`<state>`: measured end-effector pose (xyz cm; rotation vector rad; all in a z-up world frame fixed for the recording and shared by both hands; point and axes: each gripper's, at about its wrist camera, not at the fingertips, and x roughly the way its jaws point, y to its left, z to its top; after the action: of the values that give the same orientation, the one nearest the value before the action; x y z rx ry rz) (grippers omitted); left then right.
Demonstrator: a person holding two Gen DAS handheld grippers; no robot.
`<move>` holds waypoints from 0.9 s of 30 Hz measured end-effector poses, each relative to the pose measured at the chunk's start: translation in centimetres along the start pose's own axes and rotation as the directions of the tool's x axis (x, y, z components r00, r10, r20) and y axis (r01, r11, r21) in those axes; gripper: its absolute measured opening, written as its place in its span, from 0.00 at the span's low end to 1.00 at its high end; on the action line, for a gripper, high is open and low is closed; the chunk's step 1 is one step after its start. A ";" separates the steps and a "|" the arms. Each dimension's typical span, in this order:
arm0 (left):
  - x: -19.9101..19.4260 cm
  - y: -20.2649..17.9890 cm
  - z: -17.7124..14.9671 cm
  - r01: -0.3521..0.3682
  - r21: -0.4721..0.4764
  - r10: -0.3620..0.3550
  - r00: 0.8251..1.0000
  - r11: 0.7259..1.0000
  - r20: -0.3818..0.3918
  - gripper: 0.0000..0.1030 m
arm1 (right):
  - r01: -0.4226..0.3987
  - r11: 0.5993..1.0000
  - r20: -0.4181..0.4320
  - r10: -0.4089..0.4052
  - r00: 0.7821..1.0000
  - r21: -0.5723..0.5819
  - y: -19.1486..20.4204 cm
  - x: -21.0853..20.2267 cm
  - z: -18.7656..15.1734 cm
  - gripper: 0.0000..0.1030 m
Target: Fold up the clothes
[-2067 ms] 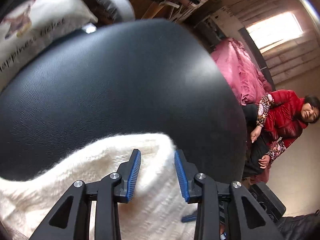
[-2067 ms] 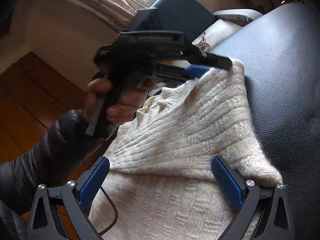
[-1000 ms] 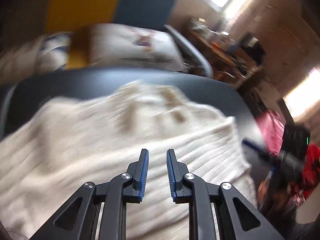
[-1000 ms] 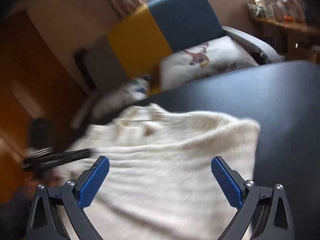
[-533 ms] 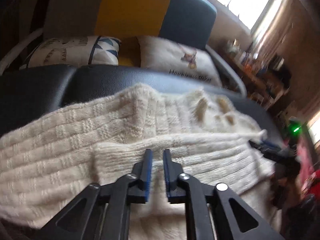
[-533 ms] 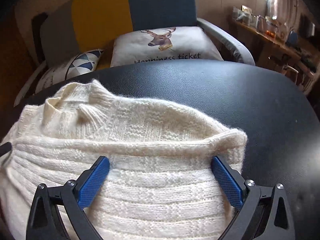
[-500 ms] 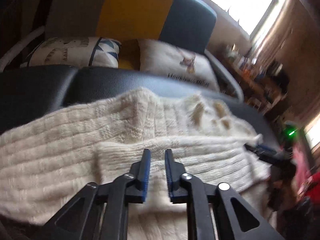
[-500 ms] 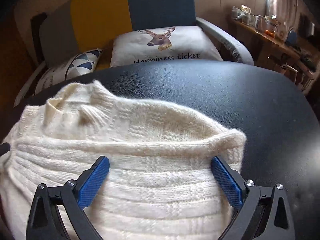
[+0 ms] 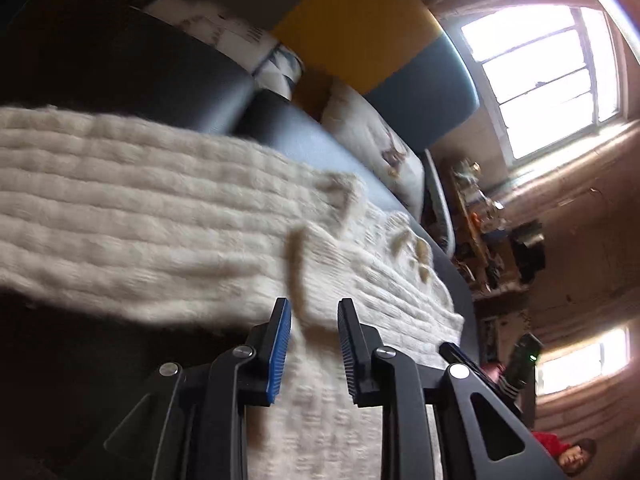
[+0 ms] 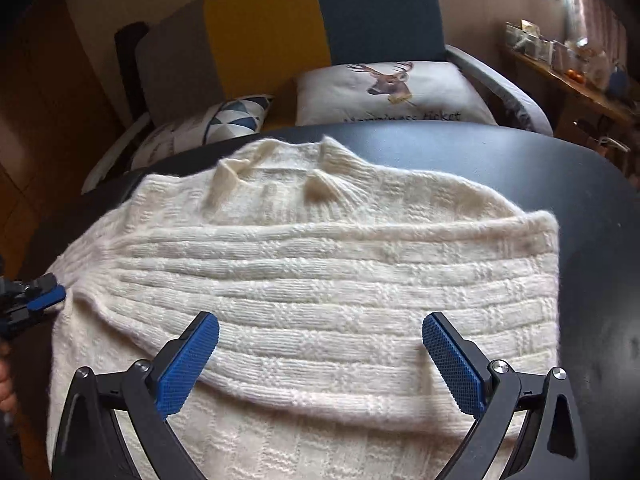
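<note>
A cream knit sweater (image 10: 320, 264) lies on a black leather surface (image 10: 580, 200), collar toward the far side, with one ribbed part folded across its body. My right gripper (image 10: 320, 340) hovers over the near half, wide open with nothing between its blue pads. In the left wrist view, which is tilted and blurred, my left gripper (image 9: 313, 320) sits at the sweater (image 9: 160, 220) with a narrow gap between its fingers. Knit shows in that gap, but I cannot tell whether it is touched. The right wrist view shows the left gripper (image 10: 36, 300) at the sweater's left edge.
Behind the surface stands an armchair (image 10: 272, 28) with a grey, yellow and blue back, holding a deer cushion (image 10: 392, 92) and a triangle-pattern cushion (image 10: 232, 120). A cluttered shelf (image 10: 568, 68) runs along the right. A person in red (image 9: 568, 456) is low in the left view.
The left gripper's fingers have spread a little since half a second ago, and its camera has swung and tilted. The right gripper stays wide open and has drawn back slightly.
</note>
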<state>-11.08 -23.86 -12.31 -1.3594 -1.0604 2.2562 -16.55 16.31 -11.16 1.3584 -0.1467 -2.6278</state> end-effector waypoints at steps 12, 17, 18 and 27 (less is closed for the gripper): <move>4.7 0.3 -0.9 -0.035 -0.180 0.046 0.997 0.983 0.056 0.09 | 0.050 0.996 0.011 -0.049 0.999 -0.079 -0.4 1.5 -1.8 1.00; 5.1 -1.0 -1.8 -0.134 -0.059 0.138 0.989 0.989 0.057 0.08 | 0.072 0.993 0.016 -0.071 0.997 -0.091 -0.2 1.7 -2.0 1.00; 5.2 -1.5 -1.6 -0.147 -0.029 0.148 0.987 0.989 0.061 0.08 | 0.077 0.993 0.017 -0.076 0.997 -0.094 -0.2 1.7 -2.0 1.00; -4.3 3.3 -1.4 0.042 -0.174 -0.015 0.988 0.984 0.150 0.26 | 0.103 0.992 0.015 -0.102 0.995 -0.079 0.9 0.7 -1.4 1.00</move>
<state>-7.34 -28.01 -12.35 -1.2466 -1.3498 2.3190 -15.69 15.28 -12.37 1.3606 0.0267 -2.6930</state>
